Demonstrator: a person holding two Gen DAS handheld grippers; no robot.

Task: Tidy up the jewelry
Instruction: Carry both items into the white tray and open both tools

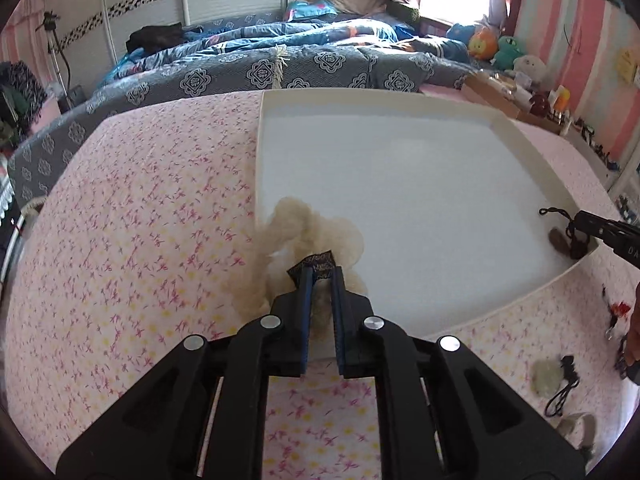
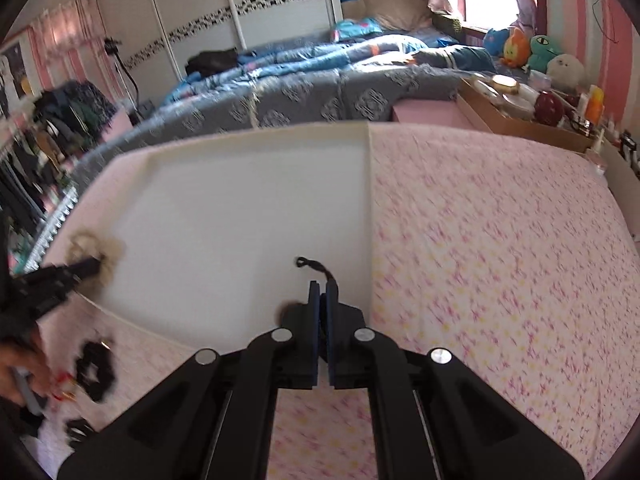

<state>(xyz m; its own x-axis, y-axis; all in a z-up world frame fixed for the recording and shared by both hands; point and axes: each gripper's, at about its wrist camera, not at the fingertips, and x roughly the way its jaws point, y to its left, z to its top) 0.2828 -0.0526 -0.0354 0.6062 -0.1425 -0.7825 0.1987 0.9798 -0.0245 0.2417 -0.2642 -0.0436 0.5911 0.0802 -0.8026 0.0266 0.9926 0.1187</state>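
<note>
Left claw (image 1: 320,276) grips a beige scrunchie (image 1: 308,232) over the tray's (image 1: 400,96) rim.

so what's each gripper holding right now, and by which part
Left gripper: the cream fluffy scrunchie, pinched at its dark fabric tag. Right gripper: shut on the black cord of a pendant necklace, over the white tray.

Little can be read. The dark ribbon tag (image 1: 318,263) on the cream scrunchie (image 1: 316,232) bears woven lettering too blurred to make out. The right gripper (image 1: 576,222), seen from the left wrist view, shows pale letters, perhaps "DA", cut off by the picture's edge.
</note>
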